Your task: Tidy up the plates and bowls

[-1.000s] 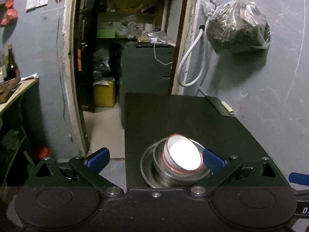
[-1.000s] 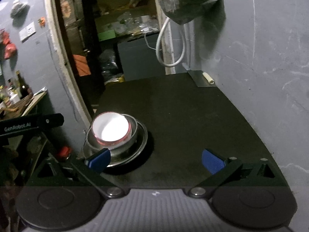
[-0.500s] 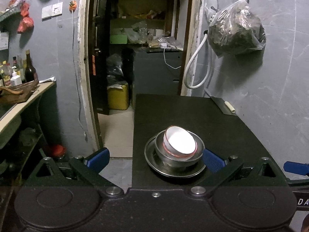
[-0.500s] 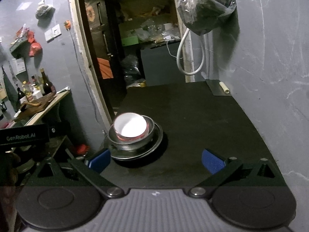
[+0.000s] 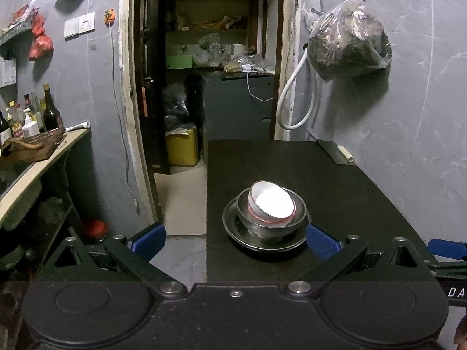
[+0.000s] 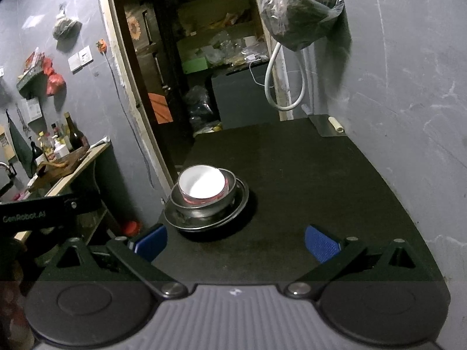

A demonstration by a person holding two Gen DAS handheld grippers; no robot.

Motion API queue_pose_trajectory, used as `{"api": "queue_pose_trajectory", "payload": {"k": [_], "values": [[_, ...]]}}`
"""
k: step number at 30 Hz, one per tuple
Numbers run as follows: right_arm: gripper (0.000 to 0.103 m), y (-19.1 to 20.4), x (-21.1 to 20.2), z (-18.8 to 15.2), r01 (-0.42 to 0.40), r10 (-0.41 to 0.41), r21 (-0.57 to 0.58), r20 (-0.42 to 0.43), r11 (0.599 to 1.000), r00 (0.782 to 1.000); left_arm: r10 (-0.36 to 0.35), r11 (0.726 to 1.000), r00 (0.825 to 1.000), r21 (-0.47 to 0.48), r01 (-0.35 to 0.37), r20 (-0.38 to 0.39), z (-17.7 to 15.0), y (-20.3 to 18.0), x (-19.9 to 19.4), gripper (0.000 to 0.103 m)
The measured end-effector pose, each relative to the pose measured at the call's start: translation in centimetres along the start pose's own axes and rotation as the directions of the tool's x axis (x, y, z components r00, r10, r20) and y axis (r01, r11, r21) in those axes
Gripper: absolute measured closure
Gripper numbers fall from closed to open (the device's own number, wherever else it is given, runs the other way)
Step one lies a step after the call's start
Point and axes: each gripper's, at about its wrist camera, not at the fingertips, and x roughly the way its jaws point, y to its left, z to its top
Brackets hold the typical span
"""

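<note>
1. My right gripper [image 6: 235, 240] is spread wide with nothing between its blue pads [image 6: 321, 243], and it hangs over the near edge of the black table [image 6: 306, 180].
2. Ahead and to my left, near the table's left edge, sits the stack: a white bowl [image 6: 202, 185] with a red band, nested in a metal bowl [image 6: 204, 204], which rests on a metal plate [image 6: 240, 201].
3. The white bowl leans slightly inside the metal one.
4. My left gripper [image 6: 38, 213] shows as a black bar at the left edge, apart from the stack; I cannot tell its jaws.
5. A filled plastic bag [image 6: 300, 8] hangs on the grey wall [image 6: 408, 73] above a white hose [image 6: 271, 87].
6. Bottles [image 6: 73, 137] stand on a side counter by the open doorway [image 6: 204, 58].
</note>
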Motion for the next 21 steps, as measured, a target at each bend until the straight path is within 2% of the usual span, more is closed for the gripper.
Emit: {"api": "queue_pose_trajectory", "payload": {"k": [7, 9, 21], "values": [[0.000, 1.6, -1.3, -0.1, 0.074, -0.073, -0.013, 0.052, 0.997, 0.996, -0.046, 0.998, 0.998, 0.044, 0.044, 0.034, 0.9, 1.8, -0.3, 0.001], [0.000, 2.2, -1.3, 0.0, 0.112, -0.112, 0.016, 0.043, 0.994, 0.993, -0.055, 0.997, 0.998, 0.057, 0.054, 0.019, 1.2, 2.4, -0.1, 0.001], [0.000, 5.8, -2.0, -1.2, 0.193, -0.194, 0.028, 0.044, 0.981, 0.980, -0.158, 0.984, 0.987, 0.092, 0.155, 0.024, -0.1, 6.1, 0.0, 0.001]]}}
